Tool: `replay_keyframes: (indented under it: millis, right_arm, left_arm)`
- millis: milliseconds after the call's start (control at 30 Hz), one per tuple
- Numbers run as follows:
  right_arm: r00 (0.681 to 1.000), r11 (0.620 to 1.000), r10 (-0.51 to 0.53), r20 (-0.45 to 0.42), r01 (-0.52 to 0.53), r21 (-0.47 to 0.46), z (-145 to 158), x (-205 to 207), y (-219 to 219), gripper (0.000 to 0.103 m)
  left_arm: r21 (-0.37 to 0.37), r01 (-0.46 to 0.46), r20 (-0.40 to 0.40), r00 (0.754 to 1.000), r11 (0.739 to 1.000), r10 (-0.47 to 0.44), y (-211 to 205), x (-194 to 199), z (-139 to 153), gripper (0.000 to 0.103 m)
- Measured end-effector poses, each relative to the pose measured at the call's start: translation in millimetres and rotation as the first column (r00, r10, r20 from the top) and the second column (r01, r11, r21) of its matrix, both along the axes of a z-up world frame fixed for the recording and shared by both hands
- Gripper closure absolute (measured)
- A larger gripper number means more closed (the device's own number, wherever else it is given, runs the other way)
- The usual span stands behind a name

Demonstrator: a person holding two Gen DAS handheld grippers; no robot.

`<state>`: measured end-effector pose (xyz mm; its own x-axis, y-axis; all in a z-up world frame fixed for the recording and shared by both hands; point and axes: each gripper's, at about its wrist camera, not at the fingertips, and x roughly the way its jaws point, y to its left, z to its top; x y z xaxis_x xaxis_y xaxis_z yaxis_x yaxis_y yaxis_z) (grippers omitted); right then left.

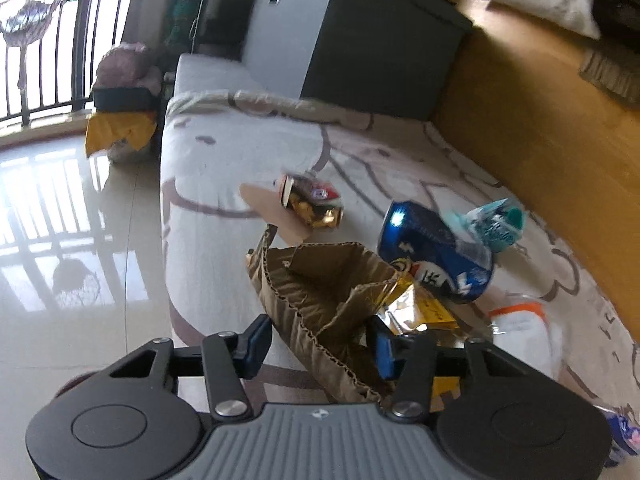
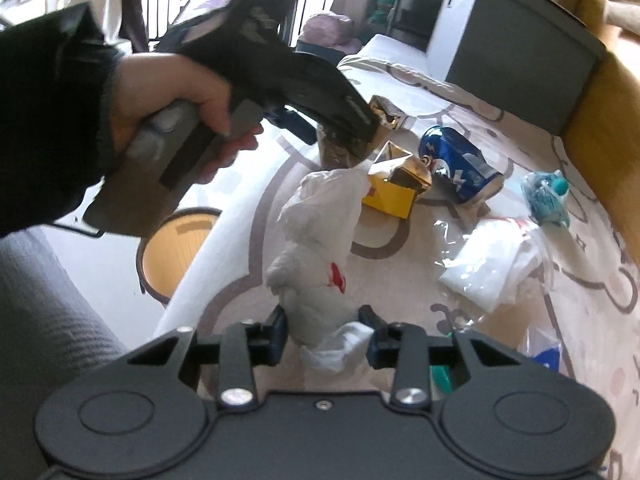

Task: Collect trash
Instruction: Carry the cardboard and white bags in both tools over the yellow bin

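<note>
Cardboard point(image 1: 320, 300), a torn corrugated scrap, is seen low in the left wrist frame between the jaws of the left tool point(image 1: 320, 344); the right pad appears pressed on its edge, while contact at the left pad cannot be told for certain. It is judged light and fairly stiff but easily crushed along the flutes, so a hold across a folded double layer would be safest.

In the right wrist frame, a crumpled white tissue wad point(image 2: 316, 248) is held at its lower end by the half-closed right tool point(image 2: 324, 340), and both pads are seen against it. It is judged very light, soft and compressible; a grip on its thick middle would be firmer than on the loose tail.

Further out on the patterned bed cover point(image 1: 240, 152), a dented blue can point(image 1: 436, 252) lies right of centre, judged light, slick and prone to rolling, best taken across its crushed waist. A gold wrapper point(image 1: 316, 204) lies above centre, and a teal packet point(image 1: 496, 220) lies just right of the can. A clear plastic bag point(image 2: 492, 264) lies at right, judged flimsy and slippery. An orange bin point(image 2: 176, 252) stands on the floor at lower left.
</note>
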<state>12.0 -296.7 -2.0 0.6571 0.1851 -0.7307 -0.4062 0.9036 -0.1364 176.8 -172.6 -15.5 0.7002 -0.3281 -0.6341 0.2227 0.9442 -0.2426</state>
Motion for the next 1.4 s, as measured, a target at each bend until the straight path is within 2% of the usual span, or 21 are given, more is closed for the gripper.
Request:
replay_keyframes:
  millis: [200, 433, 667, 867, 1067, 1200, 1400]
  right_arm:
    - [0.997, 0.996, -0.071, 0.014, 0.070, 0.061, 11.7, -11.5, -3.5, 0.065]
    - [0.985, 0.982, -0.170, 0.033, 0.166, 0.094, 23.6, -24.4, -10.7, 0.065]
    - [0.963, 0.959, -0.260, 0.067, 0.249, 0.139, 39.9, -34.7, -12.8, 0.065]
    - [0.946, 0.944, -0.311, 0.089, 0.296, 0.146, 51.9, -36.5, -6.9, 0.065]
    - [0.931, 0.924, -0.353, 0.098, 0.331, 0.190, 63.5, -33.6, 2.6, 0.065]
    - [0.924, 0.910, -0.373, 0.086, 0.346, 0.229, 67.7, -27.0, 10.2, 0.065]
    - [0.920, 0.908, -0.379, 0.103, 0.348, 0.234, 73.1, -17.5, 31.0, 0.065]
  left_arm:
    - [-0.023, 0.003, 0.042, 0.999, 1.000, -0.002, 19.5, -20.9, 24.2, 0.053]
    - [-0.004, 0.003, 0.077, 0.997, 1.000, -0.003, 44.5, -40.3, 47.2, 0.054]
    - [0.036, 0.047, 0.084, 0.995, 0.998, -0.050, 62.6, -74.2, 58.7, 0.054]
    - [0.071, 0.067, 0.104, 0.992, 0.995, -0.074, 81.1, -101.0, 69.5, 0.054]
    - [0.091, 0.066, 0.132, 0.988, 0.994, -0.078, 98.3, -120.8, 82.5, 0.054]
    - [0.119, 0.052, 0.148, 0.986, 0.992, -0.070, 109.1, -131.9, 90.5, 0.054]
    - [0.134, 0.021, 0.155, 0.987, 0.991, -0.042, 130.0, -143.3, 98.2, 0.054]
